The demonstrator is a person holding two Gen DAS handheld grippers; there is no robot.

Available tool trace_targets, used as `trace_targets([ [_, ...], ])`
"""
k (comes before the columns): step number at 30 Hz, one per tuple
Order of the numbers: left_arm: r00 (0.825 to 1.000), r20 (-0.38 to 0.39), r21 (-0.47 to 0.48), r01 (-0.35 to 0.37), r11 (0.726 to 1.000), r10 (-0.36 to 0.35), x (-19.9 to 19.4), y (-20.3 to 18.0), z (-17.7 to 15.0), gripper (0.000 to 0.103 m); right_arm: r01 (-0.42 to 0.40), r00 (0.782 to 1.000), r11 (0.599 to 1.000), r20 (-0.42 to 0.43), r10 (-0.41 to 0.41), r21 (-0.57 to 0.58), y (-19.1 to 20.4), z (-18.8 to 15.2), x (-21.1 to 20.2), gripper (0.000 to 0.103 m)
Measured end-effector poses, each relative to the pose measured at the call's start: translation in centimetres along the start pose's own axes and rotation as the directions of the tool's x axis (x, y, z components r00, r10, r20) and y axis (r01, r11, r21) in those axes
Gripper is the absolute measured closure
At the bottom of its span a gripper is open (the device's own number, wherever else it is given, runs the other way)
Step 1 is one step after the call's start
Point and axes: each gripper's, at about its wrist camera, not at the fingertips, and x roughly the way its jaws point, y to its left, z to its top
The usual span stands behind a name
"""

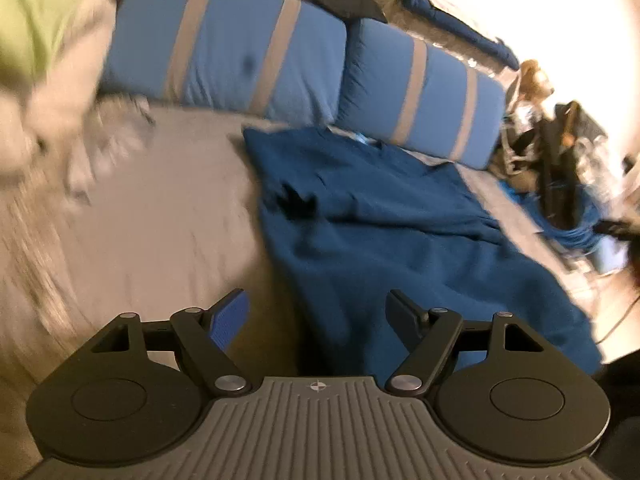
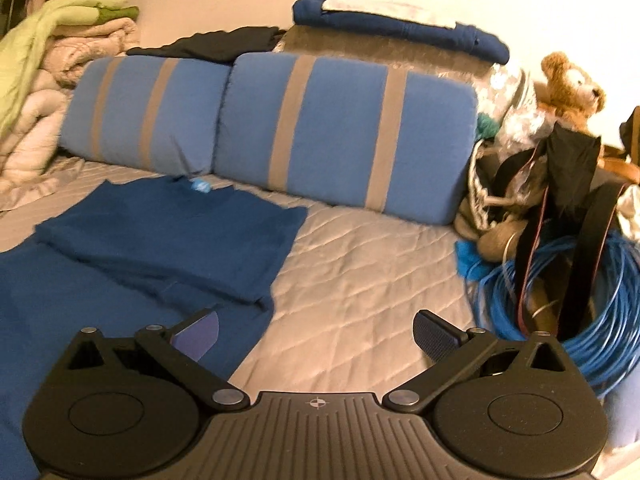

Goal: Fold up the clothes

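Note:
A dark blue T-shirt [image 1: 384, 216] lies on the grey quilted bed [image 1: 160, 208], collar toward the pillows. In the right wrist view the same T-shirt [image 2: 160, 240] has its right sleeve side folded over the body, with a light blue neck label [image 2: 199, 186] showing. My left gripper [image 1: 318, 312] hovers open above the shirt's lower left edge, nothing between its fingers. My right gripper [image 2: 316, 336] hangs wide open above the bed just right of the shirt's lower edge, holding nothing.
Two blue pillows with grey stripes [image 2: 280, 128] lean at the bed's head. Folded dark clothes [image 2: 400, 24] lie behind them. A heap of pale and green bedding [image 2: 48, 68] sits at the left. A teddy bear [image 2: 572, 88], straps and a coil of blue cable [image 2: 560, 320] crowd the right.

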Motion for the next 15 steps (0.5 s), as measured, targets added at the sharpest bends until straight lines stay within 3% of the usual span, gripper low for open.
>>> trace_targets([
  [4,0.990,-0.015,-0.179,0.134,0.975,-0.138,0.9,2.2,-2.7,0.028,-0.062,0.998,0.997,-0.023,0.063,0.040,0.3,-1.9,-0.7,0.001],
  [9,0.957,-0.015,-0.395,0.261,0.881,-0.290,3.6,4.5,-5.5,0.031,-0.133,0.990,0.980,-0.033,0.140,0.150,0.2,-3.6,-0.7,0.002],
  [13,0.934,0.034,-0.478,0.327,0.815,-0.355,4.5,5.0,-6.4,0.051,-0.189,0.978,0.955,-0.046,0.204,0.229,0.4,-4.8,-0.3,0.002],
  [15,0.936,0.047,-0.466,0.329,0.821,-0.349,4.2,4.7,-6.3,0.059,-0.217,0.970,0.945,-0.058,0.238,0.245,0.7,-5.3,-0.3,0.003],
])
